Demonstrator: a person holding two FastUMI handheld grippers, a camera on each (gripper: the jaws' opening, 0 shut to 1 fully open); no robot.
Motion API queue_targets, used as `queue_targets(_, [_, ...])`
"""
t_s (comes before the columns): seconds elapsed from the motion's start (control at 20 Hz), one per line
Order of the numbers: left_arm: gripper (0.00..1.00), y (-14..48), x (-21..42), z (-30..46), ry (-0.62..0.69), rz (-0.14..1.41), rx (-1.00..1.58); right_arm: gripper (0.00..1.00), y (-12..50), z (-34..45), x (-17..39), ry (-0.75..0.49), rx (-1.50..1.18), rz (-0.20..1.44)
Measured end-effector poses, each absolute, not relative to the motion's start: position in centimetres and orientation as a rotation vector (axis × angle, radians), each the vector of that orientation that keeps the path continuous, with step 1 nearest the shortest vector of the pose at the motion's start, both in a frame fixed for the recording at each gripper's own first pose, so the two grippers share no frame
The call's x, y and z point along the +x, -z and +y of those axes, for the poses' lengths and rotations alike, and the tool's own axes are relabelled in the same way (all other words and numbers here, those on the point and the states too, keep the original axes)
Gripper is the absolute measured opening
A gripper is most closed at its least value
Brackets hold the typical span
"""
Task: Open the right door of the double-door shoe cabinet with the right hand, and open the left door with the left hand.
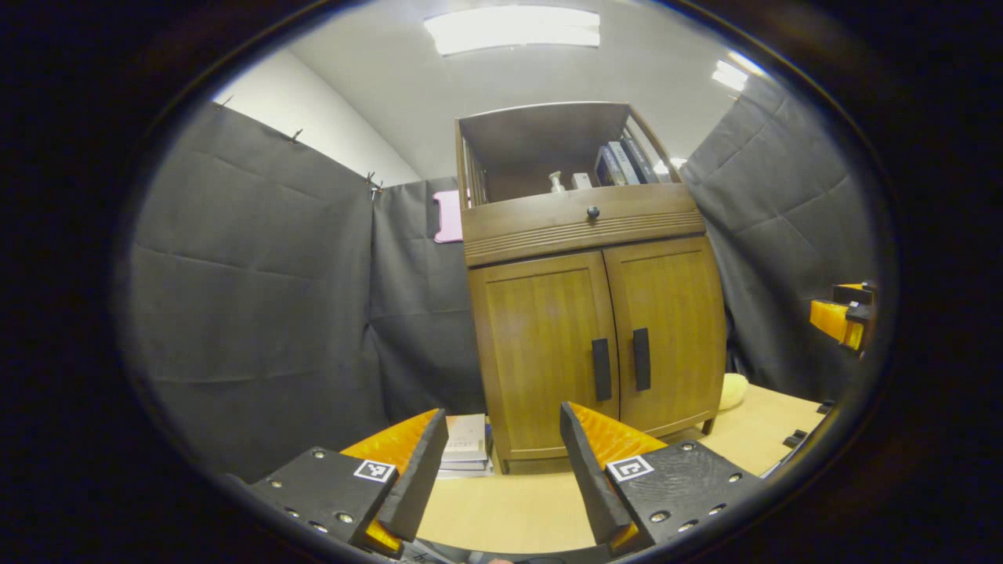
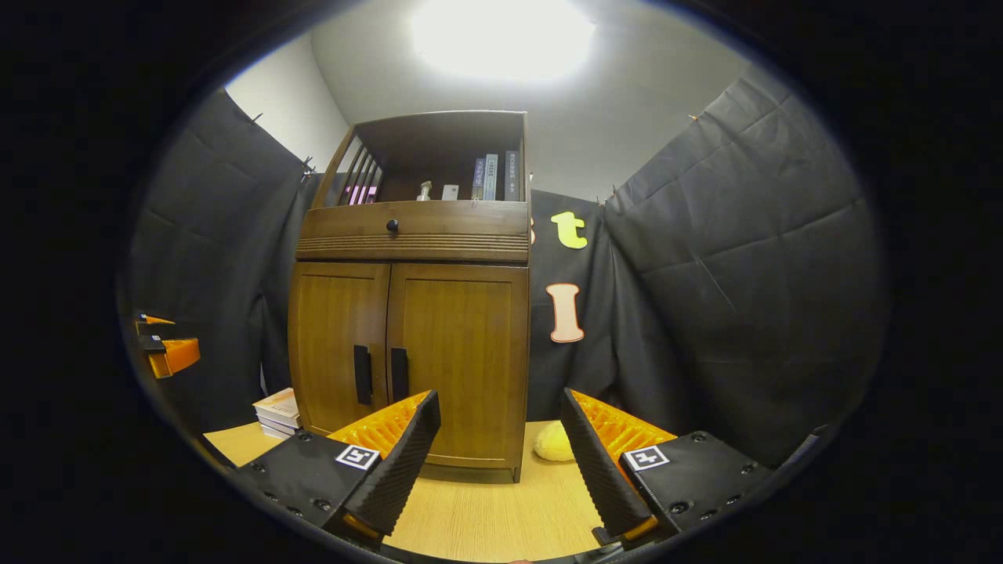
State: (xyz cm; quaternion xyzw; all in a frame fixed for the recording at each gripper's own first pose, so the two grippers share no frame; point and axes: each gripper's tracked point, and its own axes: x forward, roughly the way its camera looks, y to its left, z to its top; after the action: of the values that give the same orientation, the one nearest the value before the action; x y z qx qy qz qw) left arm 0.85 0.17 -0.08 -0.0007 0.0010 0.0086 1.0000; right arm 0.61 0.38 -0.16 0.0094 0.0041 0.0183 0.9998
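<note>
A brown wooden shoe cabinet [image 1: 588, 313] [image 2: 411, 313] stands on the floor with both doors closed. The left door [image 1: 544, 348] [image 2: 337, 345] and the right door [image 1: 666, 333] [image 2: 458, 352] each carry a dark vertical handle beside the centre seam: left handle [image 1: 601, 369] [image 2: 362, 374], right handle [image 1: 641, 359] [image 2: 399, 374]. My left gripper [image 1: 501, 462] is open, well short of the cabinet and low in front of the left door. My right gripper [image 2: 501, 462] is open too, low and off to the cabinet's right front corner. Neither touches anything.
A drawer with a round knob [image 1: 592, 212] sits above the doors, under an open shelf with books and a bottle. A stack of books [image 1: 465, 446] lies on the floor left of the cabinet, a yellow soft item [image 2: 553, 442] to its right. Black cloth walls surround the wooden floor.
</note>
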Motion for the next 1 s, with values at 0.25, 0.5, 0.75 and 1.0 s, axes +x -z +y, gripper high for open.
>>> queue_targets(0.25, [0.82,0.0,1.0,0.4,-0.023,0.003,-0.001,0.97,0.1,0.5,0.8,-0.053,0.026,0.009])
queue_targets(0.5, [0.82,0.3,0.9,0.8,-0.03,0.002,-0.001,0.98,0.3,1.3,1.6,-0.079,0.034,0.014])
queue_targets(0.75, [0.82,0.4,0.6,1.3,-0.047,0.003,0.0,0.98,-1.0,3.0,5.0,-0.122,0.05,0.005])
queue_targets(1.0, [0.82,0.7,-0.1,2.2,-0.07,0.009,-0.003,0.96,-1.4,5.4,7.7,-0.17,0.068,-0.006])
